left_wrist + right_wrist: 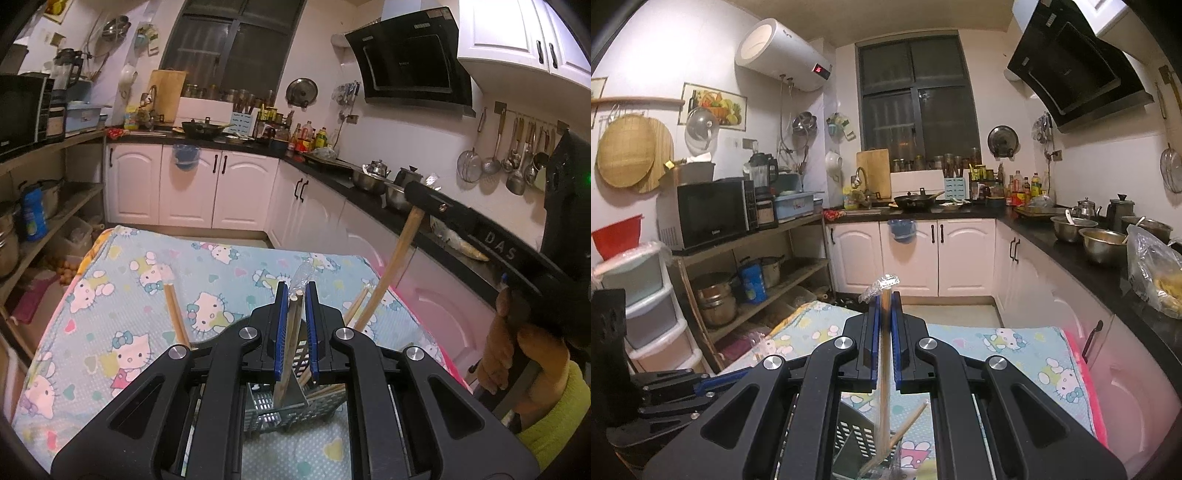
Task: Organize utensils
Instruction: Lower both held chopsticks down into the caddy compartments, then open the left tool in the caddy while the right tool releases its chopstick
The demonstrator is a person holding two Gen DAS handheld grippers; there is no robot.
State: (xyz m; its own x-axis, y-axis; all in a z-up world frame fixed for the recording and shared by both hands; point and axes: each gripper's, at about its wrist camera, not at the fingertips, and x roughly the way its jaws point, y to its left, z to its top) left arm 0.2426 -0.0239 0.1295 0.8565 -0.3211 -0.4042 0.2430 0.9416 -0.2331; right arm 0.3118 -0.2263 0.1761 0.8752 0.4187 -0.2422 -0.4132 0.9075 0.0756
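Left wrist: left gripper (295, 295) clenched on a wooden chopstick pair (291, 332), tips down in the grey perforated metal utensil basket (275, 408) right below it. Other sticks already lean in the basket; loose ones lie on the cartoon-cat cloth (122, 295) to its left.

Right wrist: right gripper (885, 306) grasping a plastic-tipped wooden chopstick (885, 369) above the same basket. Partly done. The two grippers crowd each other; room is open ahead.

Between the left gripper (295, 299)'s ribbed blue pads (281, 332) stand pale, matt wooden chopsticks (290, 339), a crinkled clear plastic wrapper (303, 275) just beyond them. Below sits a perforated grey metal caddy (269, 408) on soft printed cloth (122, 325). The right gripper (885, 314), matt black plastic with shiny metal pivot bolts (844, 342), pinches a smooth wooden chopstick (884, 398).
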